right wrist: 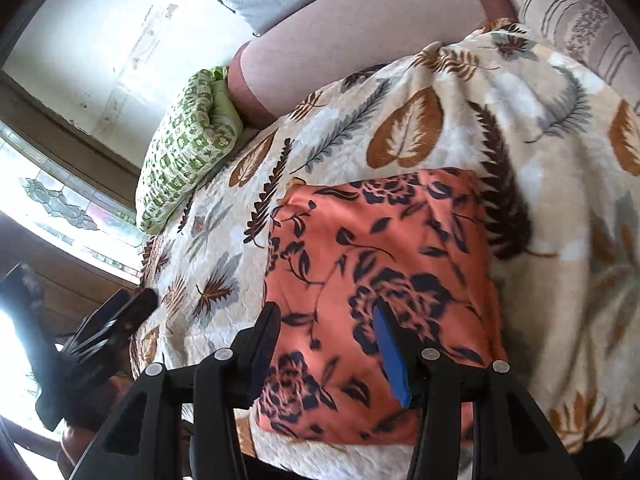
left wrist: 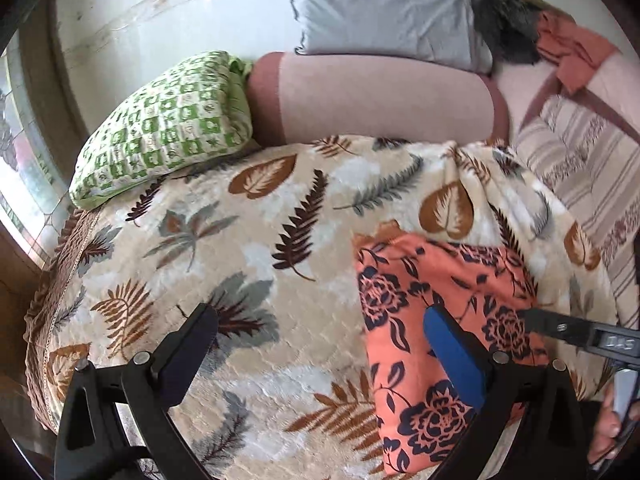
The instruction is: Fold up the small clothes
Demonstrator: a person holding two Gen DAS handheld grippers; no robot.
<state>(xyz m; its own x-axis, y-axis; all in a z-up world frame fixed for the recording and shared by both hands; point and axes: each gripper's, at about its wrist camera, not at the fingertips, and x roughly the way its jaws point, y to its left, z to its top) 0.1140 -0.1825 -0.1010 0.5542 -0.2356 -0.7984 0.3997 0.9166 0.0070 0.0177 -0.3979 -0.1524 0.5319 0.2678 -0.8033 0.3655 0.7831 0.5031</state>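
Observation:
An orange garment with a dark floral print (right wrist: 372,264) lies folded into a flat rectangle on the leaf-patterned blanket (right wrist: 440,120). My right gripper (right wrist: 326,314) hovers over its near half, jaws apart with nothing pinched between them. In the left wrist view the same garment (left wrist: 404,288) sits at the right. My left gripper (left wrist: 320,320) stands wide open over bare blanket (left wrist: 260,208) just left of the garment's edge, its blue-padded finger (left wrist: 448,344) overlapping the cloth in the picture. The right gripper (left wrist: 560,328) reaches in from the right.
A green checked pillow (left wrist: 168,124), a pink bolster (left wrist: 380,96) and a grey pillow (left wrist: 384,12) lie at the back by the wall. A striped cover (left wrist: 588,168) is at the right. The bed's left edge (left wrist: 44,300) drops off beside a window (right wrist: 60,200).

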